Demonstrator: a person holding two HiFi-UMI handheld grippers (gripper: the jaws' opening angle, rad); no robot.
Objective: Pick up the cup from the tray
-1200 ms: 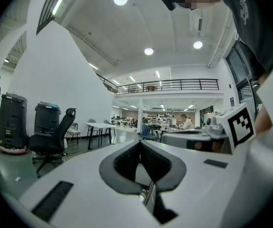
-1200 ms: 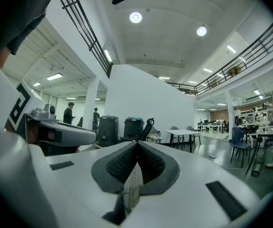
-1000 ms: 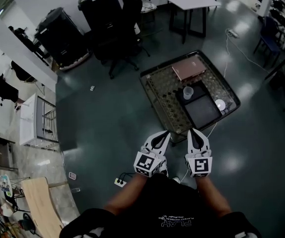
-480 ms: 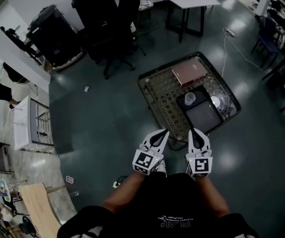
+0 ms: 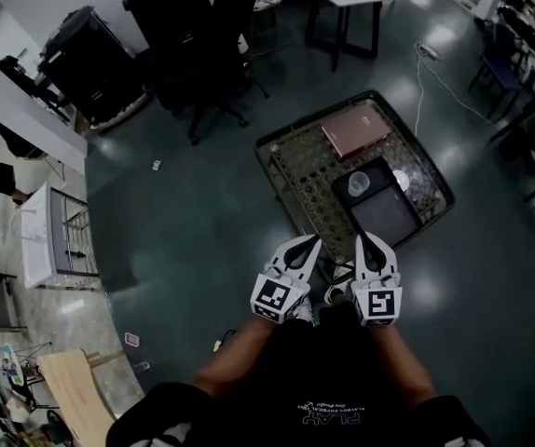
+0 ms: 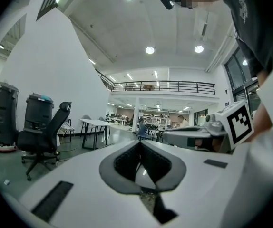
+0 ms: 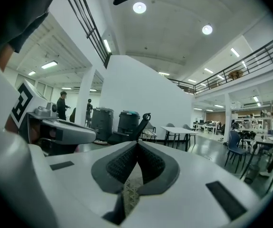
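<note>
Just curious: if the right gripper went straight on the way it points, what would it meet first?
Nothing close, it seems: the right gripper, shut, points about level over the low table. Farther on, the black office chair looks first, though depth is unclear.

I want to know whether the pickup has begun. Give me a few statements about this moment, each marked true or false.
1. The cup stands on the black tray. True.
2. The right gripper is shut on the cup. False: its jaws are together with nothing between them, and it is short of the low table.
3. The left gripper has its jaws wide apart. False: they are together, and nothing is held.
4. A flat pinkish item lies on the low table beyond the tray. True.
</note>
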